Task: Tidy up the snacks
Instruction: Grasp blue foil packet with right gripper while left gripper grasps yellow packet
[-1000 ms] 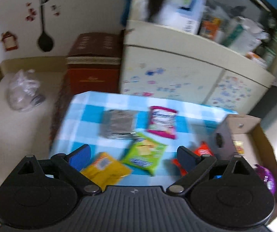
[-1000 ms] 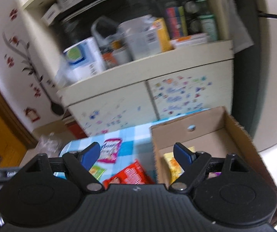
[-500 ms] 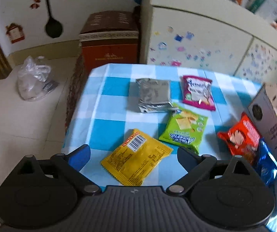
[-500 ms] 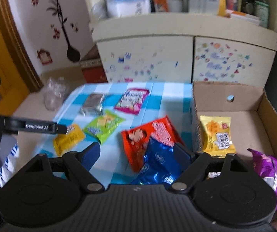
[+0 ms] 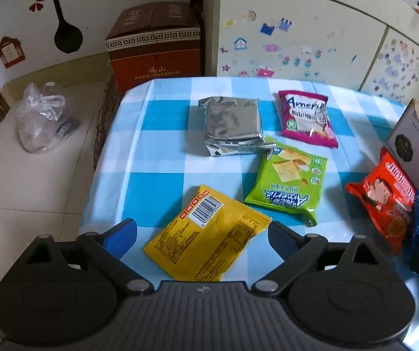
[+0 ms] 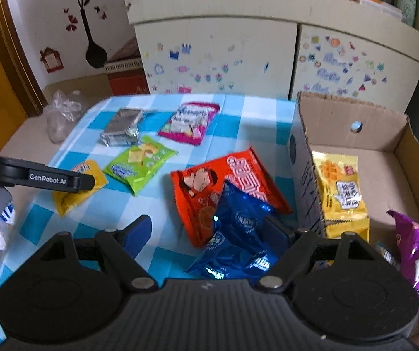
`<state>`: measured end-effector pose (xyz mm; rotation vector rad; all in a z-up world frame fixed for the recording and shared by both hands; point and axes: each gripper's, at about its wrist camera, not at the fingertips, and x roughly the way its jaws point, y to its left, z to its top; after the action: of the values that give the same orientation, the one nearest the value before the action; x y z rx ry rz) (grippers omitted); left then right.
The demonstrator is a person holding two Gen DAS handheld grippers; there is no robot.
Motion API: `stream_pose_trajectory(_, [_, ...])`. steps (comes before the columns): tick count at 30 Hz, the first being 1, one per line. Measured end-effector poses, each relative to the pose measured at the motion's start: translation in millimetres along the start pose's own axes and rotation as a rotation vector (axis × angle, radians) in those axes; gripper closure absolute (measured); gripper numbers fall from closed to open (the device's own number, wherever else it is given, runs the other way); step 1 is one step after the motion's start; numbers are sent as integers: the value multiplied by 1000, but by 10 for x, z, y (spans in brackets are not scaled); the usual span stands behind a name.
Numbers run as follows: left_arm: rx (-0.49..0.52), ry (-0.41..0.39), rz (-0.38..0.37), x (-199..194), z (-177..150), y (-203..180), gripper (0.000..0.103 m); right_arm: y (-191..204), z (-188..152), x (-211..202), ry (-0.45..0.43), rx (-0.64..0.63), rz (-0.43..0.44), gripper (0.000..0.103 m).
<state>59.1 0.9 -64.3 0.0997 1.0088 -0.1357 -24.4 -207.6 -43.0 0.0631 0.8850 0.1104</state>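
Both of my tongs have tipped down since a moment ago, so now I look at the table and not at the cupboard shelves.

My left tongs (image 5: 202, 232) are wide open and hold nothing. They hang over the near left part of the table, and the yellow pack (image 5: 208, 235) lies flat between the two blue tips with its bar code up. I cannot tell if the tips touch it. Just past it, to the right, is the green pack (image 5: 288, 182). Farther back lie the silver pack (image 5: 231, 125) and, to its right, the pink pack (image 5: 307, 120). One corner of the silver pack rests on the green one.

My right tongs (image 6: 209, 234) are wide open too, with nothing held. The blue pack (image 6: 238, 234) lies between the tips, close to the right one. It sits partly on top of the red pack (image 6: 218, 187). Both are just left of the cardboard box (image 6: 350, 117), right by its side wall.

Inside the box, a yellow snack bag (image 6: 341, 190) lies near the left wall, and a purple bag (image 6: 417, 251) lies at the near right.

All the loose packs are on the blue and white checked cloth (image 5: 162, 146).
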Motion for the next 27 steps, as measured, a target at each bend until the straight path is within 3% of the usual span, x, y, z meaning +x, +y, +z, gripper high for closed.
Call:
stream_pose_trajectory(8, [10, 49, 6, 125, -66, -7, 5, 48, -10, 97, 28, 33, 17, 18])
stream_pose_trajectory(14, [-7, 81, -8, 153, -91, 13, 4, 189, -6, 22, 78, 29, 239, 21])
stream_pose_trajectory(19, [-4, 76, 0, 153, -84, 25, 4, 182, 41, -132, 19, -59, 168, 21])
stream_pose_trajectory(27, [4, 68, -38, 167, -102, -21, 4, 79, -46, 19, 91, -94, 31, 19])
